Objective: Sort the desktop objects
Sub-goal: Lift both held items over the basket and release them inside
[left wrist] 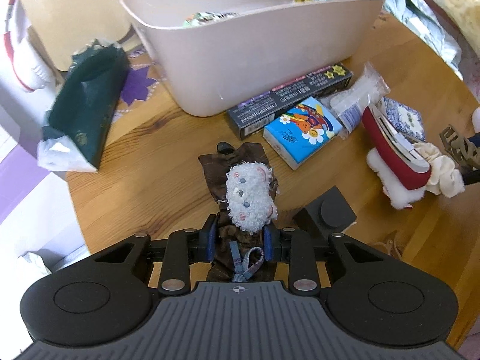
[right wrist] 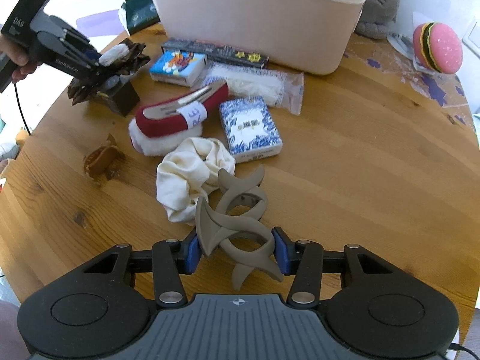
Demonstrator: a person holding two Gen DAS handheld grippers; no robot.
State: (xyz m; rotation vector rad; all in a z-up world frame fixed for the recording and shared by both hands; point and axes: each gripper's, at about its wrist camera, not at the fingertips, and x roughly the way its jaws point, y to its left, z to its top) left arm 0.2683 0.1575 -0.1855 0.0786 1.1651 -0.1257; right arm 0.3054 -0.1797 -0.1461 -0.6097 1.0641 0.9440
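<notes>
Landmark: the beige oval plastic tub (left wrist: 240, 45) standing on the round pale-wood worktop (right wrist: 360, 180). Inside the tub, only the tops of colourful printed packets (left wrist: 207, 18) show over the rim; they cannot be identified further.

Just in front of the tub lies a long dark printed cardboard box (left wrist: 288, 96), touching a blue cartoon-printed tissue pack (left wrist: 303, 132) and a crinkled clear plastic sachet (right wrist: 255, 84). Farther from the tub lie a red felt hair clip with white fleece trim (right wrist: 177, 120), a blue-and-white patterned pack (right wrist: 250, 126), a cream fabric scrunchie (right wrist: 192, 180) and a small amber claw clip (right wrist: 100, 162). A dark green tissue pack (left wrist: 87, 111) lies to the tub's left.

The left gripper (left wrist: 240, 240) has its fingers clamped on a brown fabric bow with a curly white plush bear face (left wrist: 250, 198), held in front of the tub.

The right gripper (right wrist: 237, 252) has its fingers gripping a large matte taupe plastic claw clip (right wrist: 234, 222), well in front of the tub, beside the scrunchie.
</notes>
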